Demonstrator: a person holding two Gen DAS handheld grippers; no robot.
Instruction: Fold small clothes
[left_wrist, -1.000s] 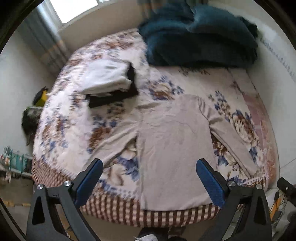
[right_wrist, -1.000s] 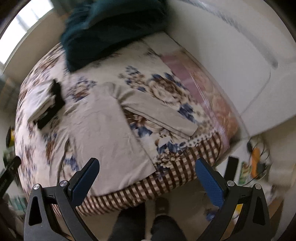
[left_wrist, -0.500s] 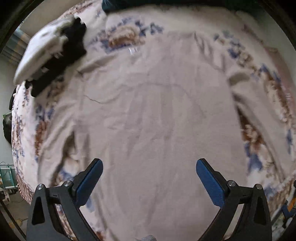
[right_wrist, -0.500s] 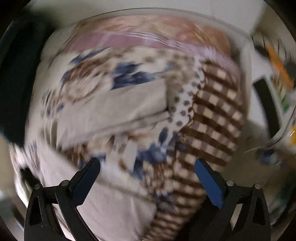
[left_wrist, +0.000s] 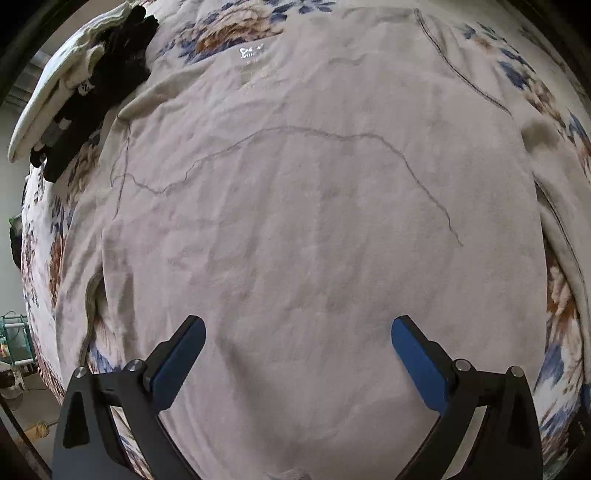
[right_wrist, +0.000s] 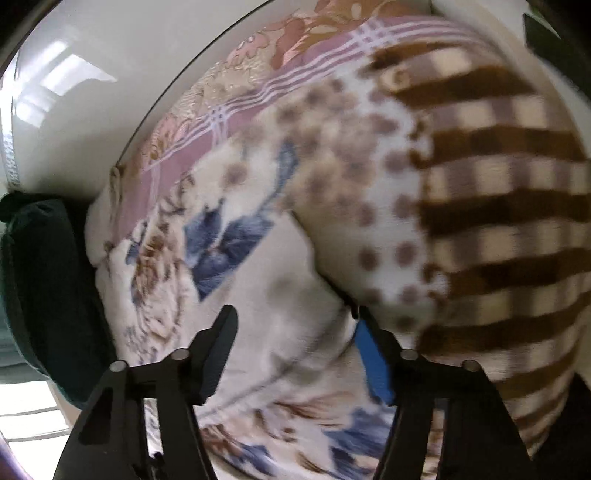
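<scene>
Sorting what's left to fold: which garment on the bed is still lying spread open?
The beige long-sleeved top, spread flat beneath the left gripper; the white and black clothes at the bed's far-left edge are already stacked.

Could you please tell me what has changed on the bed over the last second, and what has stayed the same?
Both tongs have dropped toward the bed. The left tongs, still wide open, now hover close over the beige shirt. The right tongs have rolled, and their jaws have just been closing around the shirt's sleeve end near the blanket's checked border. The shirt still lies flat, and the folded pile is unmoved.
</scene>
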